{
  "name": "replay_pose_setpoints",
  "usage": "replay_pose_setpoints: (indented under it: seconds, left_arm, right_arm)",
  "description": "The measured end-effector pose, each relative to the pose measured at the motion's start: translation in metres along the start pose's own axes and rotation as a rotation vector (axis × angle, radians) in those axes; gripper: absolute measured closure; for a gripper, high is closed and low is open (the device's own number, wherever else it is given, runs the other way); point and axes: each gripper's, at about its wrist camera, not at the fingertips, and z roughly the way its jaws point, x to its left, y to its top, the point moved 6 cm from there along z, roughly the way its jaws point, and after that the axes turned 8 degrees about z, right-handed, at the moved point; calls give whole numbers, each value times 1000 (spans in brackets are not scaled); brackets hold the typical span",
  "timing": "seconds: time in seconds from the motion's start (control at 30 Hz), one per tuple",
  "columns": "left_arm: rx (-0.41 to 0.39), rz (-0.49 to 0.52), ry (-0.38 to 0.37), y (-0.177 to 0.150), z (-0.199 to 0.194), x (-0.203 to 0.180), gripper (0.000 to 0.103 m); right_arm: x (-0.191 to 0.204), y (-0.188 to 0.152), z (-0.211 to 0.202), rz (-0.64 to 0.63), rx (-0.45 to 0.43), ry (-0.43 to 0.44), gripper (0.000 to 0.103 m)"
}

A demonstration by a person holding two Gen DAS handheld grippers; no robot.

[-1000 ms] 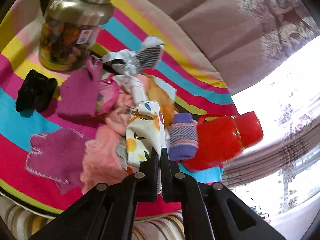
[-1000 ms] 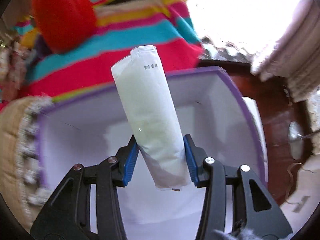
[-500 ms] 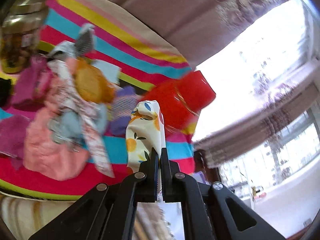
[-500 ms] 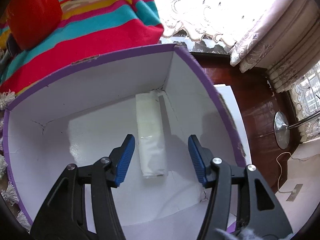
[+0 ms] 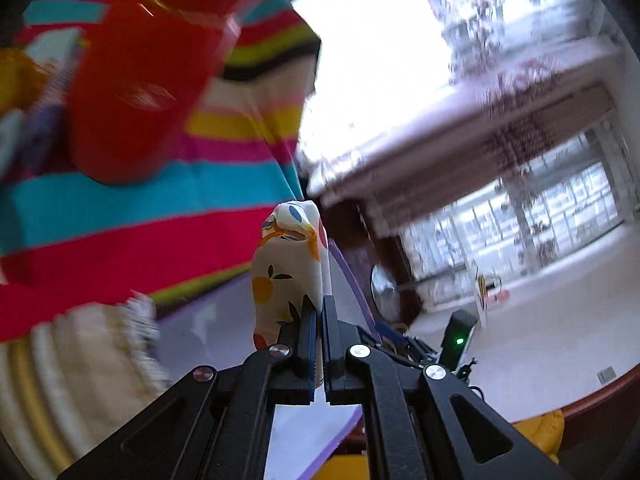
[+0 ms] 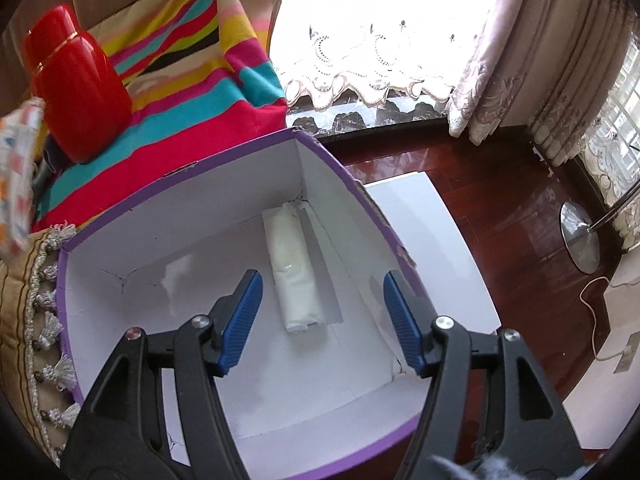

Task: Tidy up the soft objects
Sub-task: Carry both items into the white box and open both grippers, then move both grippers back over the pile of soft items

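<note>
1. Down on the floor of the purple-rimmed box (image 6: 316,150), the white plastic-wrapped roll (image 6: 296,272) lies flat, one end toward the far corner. You can count that one as put away.

2. Above it your right gripper (image 6: 323,320) hangs over the open box with its jaws opening; the roll sits well below them and nothing is between the blue pads (image 6: 240,322), so that hand is free for the next pick.

3. Your left gripper (image 5: 319,344) has its jaws clamped shut on the fruit-print fabric piece (image 5: 286,276), which stands up above the pads. Behind it the purple box rim (image 5: 352,280) shows, so I judge this piece is near the box but not yet inside.

4. Beside the box, the striped cloth (image 6: 208,92) carries the red jar (image 6: 80,84), which is hard and probably not part of the job. The left wrist view is blurred, but at its left edge you can make out yellow and purple shapes, likely more soft things waiting; I cannot tell how many.

5. My estimate: one item boxed, a second in hand, some still out on the cloth. Left for you: drop the fabric piece in, then go back for more.
</note>
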Motion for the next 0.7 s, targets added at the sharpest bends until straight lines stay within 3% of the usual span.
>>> replay_pose_setpoints:
  seconds: [0.23,0.5,0.6,0.67,0.7]
  left_arm:
    - [136,28,-5,-19,67,-30,101]
    - [181,110,14,-26,94,-43,95]
    - [165,130,22,-23,86,-46,74]
    - [137,155,46,-20,76,-44,54]
    - [125,167,59,-18,71,-44,52]
  right_arm:
    - [-4,-4,-6,23,-23,39,36]
    - [5,-1,-13,48,-57,74,36]
    - [15,0,-16,39,-74,87,30]
    - [24,1,-19,23,-94,76,28]
    - [32,2,-23,5,-109,79,27]
